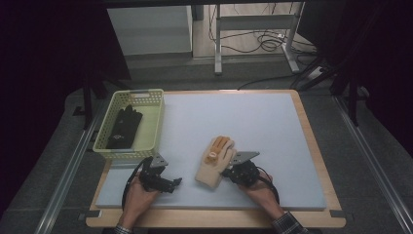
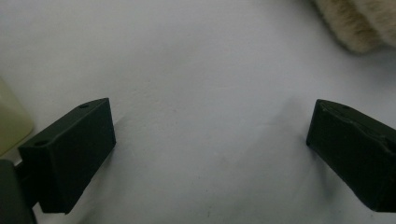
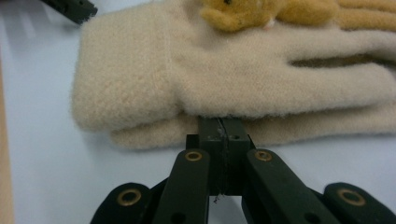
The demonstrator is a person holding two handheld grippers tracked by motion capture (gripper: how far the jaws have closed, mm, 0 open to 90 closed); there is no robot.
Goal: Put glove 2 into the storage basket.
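Note:
A cream fleece glove (image 1: 214, 168) lies on the pale mat, with an orange-tan glove (image 1: 220, 145) partly on top of it. In the right gripper view the cream glove (image 3: 233, 79) is stacked over a second cream layer. My right gripper (image 3: 222, 128) is shut, its tips pushed against the glove's edge between the two layers; no fabric shows between the jaws. From above, the right gripper (image 1: 226, 171) touches the glove's right side. My left gripper (image 1: 174, 183) sits left of the cuff, open and empty over the bare mat (image 2: 210, 140).
A pale yellow basket (image 1: 158, 122) stands at the table's left with a black glove (image 1: 124, 127) inside. Its corner (image 2: 11, 121) shows beside my left jaw. The grey-white mat (image 1: 253, 122) covers the wooden table.

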